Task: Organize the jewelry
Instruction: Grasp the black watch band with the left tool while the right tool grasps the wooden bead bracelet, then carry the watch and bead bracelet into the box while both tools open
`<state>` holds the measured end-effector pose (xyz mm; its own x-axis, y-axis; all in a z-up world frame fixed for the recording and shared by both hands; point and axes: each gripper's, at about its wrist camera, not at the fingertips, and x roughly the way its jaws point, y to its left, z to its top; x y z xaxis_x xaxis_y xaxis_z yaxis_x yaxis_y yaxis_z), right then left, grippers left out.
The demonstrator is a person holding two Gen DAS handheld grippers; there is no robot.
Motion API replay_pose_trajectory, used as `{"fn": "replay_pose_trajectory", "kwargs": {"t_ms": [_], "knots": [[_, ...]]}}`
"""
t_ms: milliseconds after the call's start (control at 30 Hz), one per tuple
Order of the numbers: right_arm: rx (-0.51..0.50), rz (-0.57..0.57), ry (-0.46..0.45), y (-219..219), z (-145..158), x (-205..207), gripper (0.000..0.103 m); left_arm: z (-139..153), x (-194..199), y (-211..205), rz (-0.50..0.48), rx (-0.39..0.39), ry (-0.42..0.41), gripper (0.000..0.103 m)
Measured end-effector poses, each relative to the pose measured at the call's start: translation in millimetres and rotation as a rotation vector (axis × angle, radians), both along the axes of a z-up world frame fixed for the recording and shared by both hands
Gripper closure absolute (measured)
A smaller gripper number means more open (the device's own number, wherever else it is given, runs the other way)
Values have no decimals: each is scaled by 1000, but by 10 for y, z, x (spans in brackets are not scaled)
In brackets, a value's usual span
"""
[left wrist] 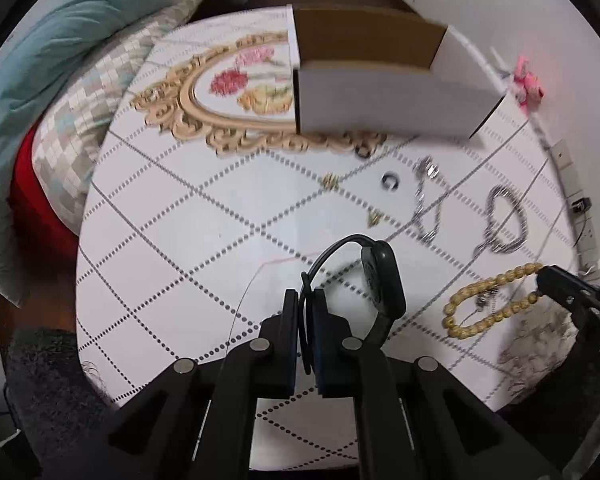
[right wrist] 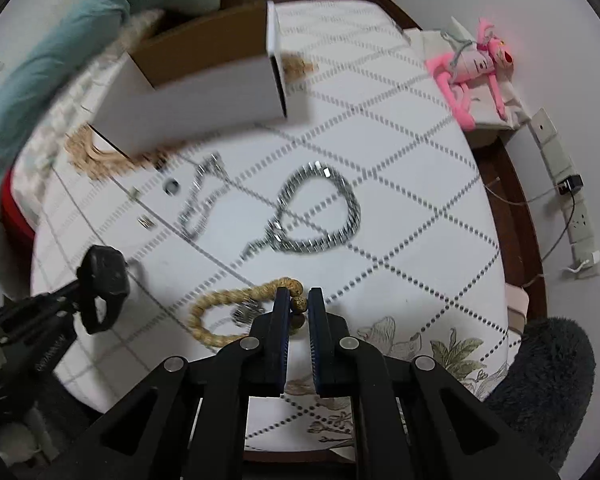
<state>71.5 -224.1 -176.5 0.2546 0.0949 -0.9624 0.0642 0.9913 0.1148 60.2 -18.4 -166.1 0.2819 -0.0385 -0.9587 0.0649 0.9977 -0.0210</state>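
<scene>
My left gripper (left wrist: 307,300) is shut on the strap of a black watch (left wrist: 380,280), which hangs just above the white quilted table (left wrist: 180,220). My right gripper (right wrist: 299,304) is shut on a tan bead bracelet (right wrist: 228,300) that trails to the left over the table. The same bracelet (left wrist: 492,300) shows at the right of the left wrist view. A thick silver chain (right wrist: 320,208), a thinner silver chain (right wrist: 200,200), a ring (right wrist: 171,186) and small gold pieces (left wrist: 332,181) lie on the table. An open white box (left wrist: 380,92) stands at the back.
A teal duvet (left wrist: 80,40) and a checked pillow (left wrist: 100,100) border the table on the left. A pink plush toy (right wrist: 476,64) lies at the far right by the wall. A power strip (right wrist: 572,208) runs along the floor. A dark fluffy rug (right wrist: 548,380) sits at the lower right.
</scene>
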Motion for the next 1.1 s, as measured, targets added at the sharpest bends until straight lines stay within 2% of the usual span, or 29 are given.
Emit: {"fn": "replay_pose_trajectory", "kwargs": {"t_ms": [200, 333, 433, 533, 633, 733, 967, 1100], "knots": [[21, 39, -113, 75, 447, 118, 94, 398, 107, -153, 3, -54, -87, 99], [37, 64, -198, 141, 770, 315, 94, 675, 428, -215, -5, -99, -131, 99], [53, 79, -261, 130, 1030, 571, 94, 771, 726, -218, -8, -109, -161, 99], [74, 84, -311, 127, 1220, 826, 94, 816, 1041, -181, 17, -161, -156, 99], [108, 78, -342, 108, 1334, 1154, 94, 795, 1284, -178, 25, -172, -148, 99], [133, 81, -341, 129, 1342, 1414, 94, 705, 1544, -183, 30, -180, -109, 99], [155, 104, -248, 177, 1020, 1931, 94, 481, 1909, -190, 36, -196, -25, 98], [180, 116, -199, 203, 800, 2060, 94, 406, 2058, -147, 65, -194, 33, 87]]}}
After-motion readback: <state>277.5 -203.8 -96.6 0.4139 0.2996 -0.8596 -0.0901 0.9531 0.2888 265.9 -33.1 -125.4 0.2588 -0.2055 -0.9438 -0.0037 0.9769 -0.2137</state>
